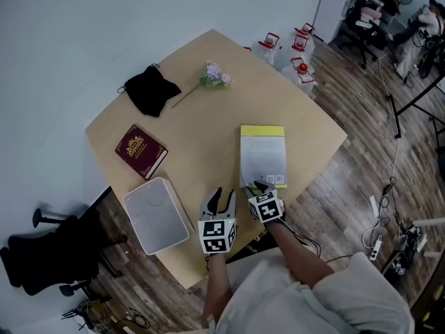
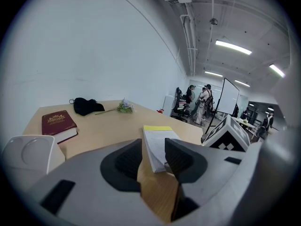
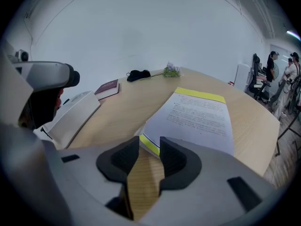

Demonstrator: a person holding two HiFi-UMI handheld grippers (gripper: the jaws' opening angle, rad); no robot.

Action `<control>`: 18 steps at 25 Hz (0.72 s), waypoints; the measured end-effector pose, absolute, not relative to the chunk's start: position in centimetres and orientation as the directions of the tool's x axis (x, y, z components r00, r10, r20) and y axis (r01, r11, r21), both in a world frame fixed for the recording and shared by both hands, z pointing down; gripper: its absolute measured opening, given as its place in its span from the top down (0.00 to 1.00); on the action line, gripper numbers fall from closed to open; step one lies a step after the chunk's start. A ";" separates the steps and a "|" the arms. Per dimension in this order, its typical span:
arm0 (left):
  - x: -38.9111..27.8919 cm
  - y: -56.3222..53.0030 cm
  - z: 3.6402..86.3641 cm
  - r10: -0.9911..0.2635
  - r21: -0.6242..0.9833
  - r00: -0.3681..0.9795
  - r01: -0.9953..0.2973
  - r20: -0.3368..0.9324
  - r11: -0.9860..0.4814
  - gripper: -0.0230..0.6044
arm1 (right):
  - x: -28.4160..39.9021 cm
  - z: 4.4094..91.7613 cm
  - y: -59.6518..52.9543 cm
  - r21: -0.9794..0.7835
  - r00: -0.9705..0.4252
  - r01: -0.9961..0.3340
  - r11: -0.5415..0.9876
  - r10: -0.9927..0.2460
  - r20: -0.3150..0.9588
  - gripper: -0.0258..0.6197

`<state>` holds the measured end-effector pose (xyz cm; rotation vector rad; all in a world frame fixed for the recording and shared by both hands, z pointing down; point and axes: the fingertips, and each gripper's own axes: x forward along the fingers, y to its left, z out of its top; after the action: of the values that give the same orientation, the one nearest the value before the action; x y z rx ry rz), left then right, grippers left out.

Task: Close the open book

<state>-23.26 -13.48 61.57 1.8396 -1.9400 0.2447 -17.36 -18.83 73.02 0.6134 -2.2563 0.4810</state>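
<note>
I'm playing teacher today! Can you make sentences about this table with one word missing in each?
The pouch beside the flower is ____.
The book with gold print has a dark ____ cover.
The white book has a ____ stripe at its far edge.
The left tongs and right tongs both stand ____, gripping nothing.
Missing words: black, red, yellow, open.

Grey left gripper [image 2: 153, 148], black ribbed fingers [image 2: 128, 161]
</note>
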 end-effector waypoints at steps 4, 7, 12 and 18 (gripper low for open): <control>-21.9 -13.7 61.3 -0.901 0.162 -0.001 -0.984 0.434 0.078 0.71 | -15.6 71.6 -18.9 -0.186 -0.647 -0.568 0.802 -0.296 0.703 0.73; -20.9 -13.5 60.9 -0.900 0.154 -0.002 -0.985 0.435 0.077 0.71 | -13.6 69.7 -19.4 -0.208 -0.671 -0.588 0.782 -0.327 0.666 0.73; -17.8 -12.8 59.6 -0.905 0.146 0.007 -0.987 0.426 0.062 0.71 | -8.6 66.4 -18.9 -0.232 -0.698 -0.615 0.754 -0.384 0.605 0.74; -14.2 -10.9 57.7 -0.918 0.158 0.015 -0.986 0.396 0.052 0.71 | -3.3 62.5 -17.9 -0.331 -0.750 -0.629 0.703 -0.437 0.496 0.73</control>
<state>-14.21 -10.86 57.72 1.9080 -1.9460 0.2348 -3.26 -17.90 62.54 0.8285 -2.5306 0.6932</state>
